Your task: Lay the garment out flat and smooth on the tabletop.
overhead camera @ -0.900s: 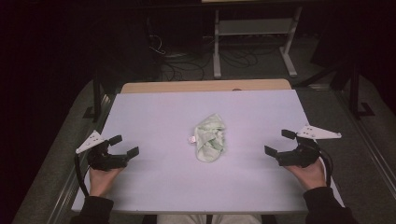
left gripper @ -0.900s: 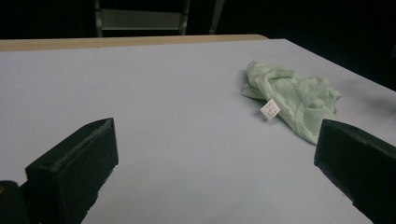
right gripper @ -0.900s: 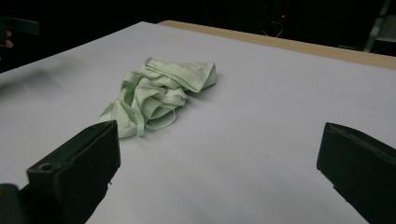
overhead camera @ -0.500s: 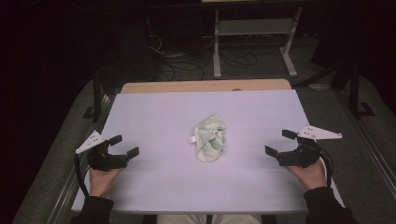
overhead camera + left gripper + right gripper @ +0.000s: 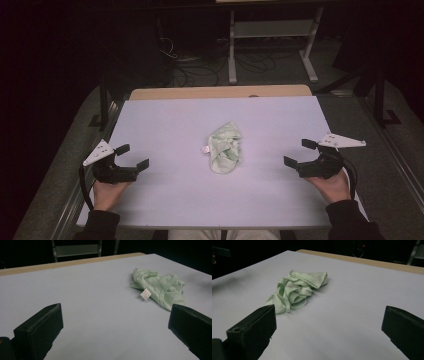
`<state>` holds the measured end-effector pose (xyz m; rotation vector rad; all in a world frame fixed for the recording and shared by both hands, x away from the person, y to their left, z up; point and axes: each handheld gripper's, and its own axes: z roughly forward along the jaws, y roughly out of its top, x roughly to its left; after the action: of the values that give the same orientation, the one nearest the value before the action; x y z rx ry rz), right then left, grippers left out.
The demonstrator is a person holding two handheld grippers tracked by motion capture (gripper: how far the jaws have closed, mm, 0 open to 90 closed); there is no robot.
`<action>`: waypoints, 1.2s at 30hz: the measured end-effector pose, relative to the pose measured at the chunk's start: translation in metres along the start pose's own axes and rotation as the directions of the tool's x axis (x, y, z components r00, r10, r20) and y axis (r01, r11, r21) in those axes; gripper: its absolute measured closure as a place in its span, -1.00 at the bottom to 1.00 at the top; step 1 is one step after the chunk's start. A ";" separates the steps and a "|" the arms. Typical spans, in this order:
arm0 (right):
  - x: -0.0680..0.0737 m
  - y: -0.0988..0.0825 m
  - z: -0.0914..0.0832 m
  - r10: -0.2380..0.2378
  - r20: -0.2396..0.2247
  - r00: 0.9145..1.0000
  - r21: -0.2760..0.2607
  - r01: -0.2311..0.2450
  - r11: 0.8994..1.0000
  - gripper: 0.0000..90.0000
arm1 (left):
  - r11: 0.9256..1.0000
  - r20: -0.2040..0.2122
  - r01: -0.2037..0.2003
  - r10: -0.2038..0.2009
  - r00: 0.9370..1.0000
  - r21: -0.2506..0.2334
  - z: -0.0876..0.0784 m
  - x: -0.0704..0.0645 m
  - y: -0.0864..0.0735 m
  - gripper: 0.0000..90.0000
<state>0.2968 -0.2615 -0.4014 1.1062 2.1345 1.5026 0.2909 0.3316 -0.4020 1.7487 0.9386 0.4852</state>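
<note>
Cloth [image 5: 225, 153] lies crumpled mid-surface [image 5: 170, 120], unmoved; left gripper [image 5: 132, 157] and right gripper [image 5: 300, 153] stay put, fingers wide apart, holding nothing.

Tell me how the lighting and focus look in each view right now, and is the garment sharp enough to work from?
High view: white table evenly lit, surroundings nearly black, the crumpled green garment slightly soft. Left gripper view: garment and its white tag sharp, the near jaws dark and a little blurred. Right gripper view: folds of the garment clear, a soft shadow beside it, no glare.
</note>
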 end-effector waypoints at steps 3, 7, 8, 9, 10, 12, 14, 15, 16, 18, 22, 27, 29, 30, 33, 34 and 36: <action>0.001 0.004 0.000 -0.008 -0.004 1.000 0.008 0.008 1.000 -1.00 | 1.000 0.009 -0.004 0.004 1.000 0.018 0.003 -0.001 0.002 -1.00; 0.003 0.008 0.000 -0.022 -0.011 1.000 0.014 0.022 1.000 -1.00 | 1.000 0.029 0.017 -0.017 0.999 0.021 0.004 0.000 0.006 -1.00; 0.003 0.008 0.000 -0.022 -0.011 1.000 0.014 0.022 1.000 -1.00 | 1.000 0.029 0.017 -0.017 0.999 0.021 0.004 0.000 0.006 -1.00; 0.003 0.010 0.001 -0.025 -0.013 1.000 0.016 0.025 1.000 -1.00 | 0.999 0.061 0.053 -0.052 0.997 -0.001 0.002 -0.001 0.009 -1.00; 0.003 0.010 0.001 -0.025 -0.013 1.000 0.016 0.025 1.000 -1.00 | 0.999 0.061 0.053 -0.052 0.997 -0.001 0.002 -0.001 0.009 -1.00; 0.004 0.014 0.001 -0.032 -0.017 0.999 0.018 0.032 0.999 -1.00 | 0.999 0.059 0.033 -0.032 0.998 -0.005 0.001 -0.004 0.016 -1.00; 0.004 0.015 0.001 -0.036 -0.017 0.999 0.017 0.036 0.999 -1.00 | 1.000 0.060 0.028 -0.028 0.998 -0.005 0.000 -0.004 0.018 -1.00; 0.004 0.018 0.000 -0.041 -0.020 0.999 0.011 0.041 0.999 -1.00 | 1.000 0.057 0.016 -0.015 0.998 -0.001 0.000 -0.004 0.021 -1.00; 0.004 0.020 0.000 -0.044 -0.021 0.999 0.009 0.044 0.999 -1.00 | 1.000 0.048 -0.009 0.009 0.999 0.011 0.000 -0.005 0.026 -1.00; 0.005 0.023 0.000 -0.045 -0.025 0.999 0.009 0.045 0.999 -1.00 | 1.000 0.049 -0.019 0.018 0.999 0.016 0.000 -0.004 0.031 -1.00; 0.004 0.029 0.003 -0.055 -0.031 0.998 0.017 0.055 0.998 -1.00 | 0.999 0.050 -0.033 0.032 0.998 0.021 0.003 -0.005 0.041 -1.00; 0.004 0.036 0.009 -0.071 -0.043 0.997 0.028 0.072 0.997 -1.00 | 0.998 0.059 -0.059 0.057 0.997 0.034 0.010 -0.006 0.053 -1.00; 0.004 0.039 0.011 -0.076 -0.047 0.996 0.034 0.077 0.996 -1.00 | 0.997 0.064 -0.068 0.065 0.996 0.043 0.013 -0.006 0.056 -1.00; 0.004 0.039 0.011 -0.076 -0.047 0.996 0.034 0.077 0.996 -1.00 | 0.997 0.064 -0.068 0.065 0.996 0.043 0.013 -0.006 0.056 -1.00; 0.003 0.045 0.014 -0.085 -0.051 0.995 0.039 0.087 0.995 -1.00 | 0.996 0.073 -0.077 0.073 0.995 0.052 0.018 -0.008 0.062 -1.00; 0.002 0.049 0.016 -0.089 -0.051 0.995 0.041 0.091 0.995 -1.00 | 0.995 0.081 -0.086 0.082 0.993 0.055 0.021 -0.009 0.065 -1.00; 0.002 0.053 0.018 -0.095 -0.050 0.994 0.039 0.097 0.994 -1.00 | 0.994 0.086 -0.088 0.082 0.993 0.058 0.024 -0.009 0.068 -1.00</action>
<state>0.3288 -0.2405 -0.3610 0.9748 2.2271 1.4617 0.3267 0.3000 -0.3470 1.8560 0.8302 0.4383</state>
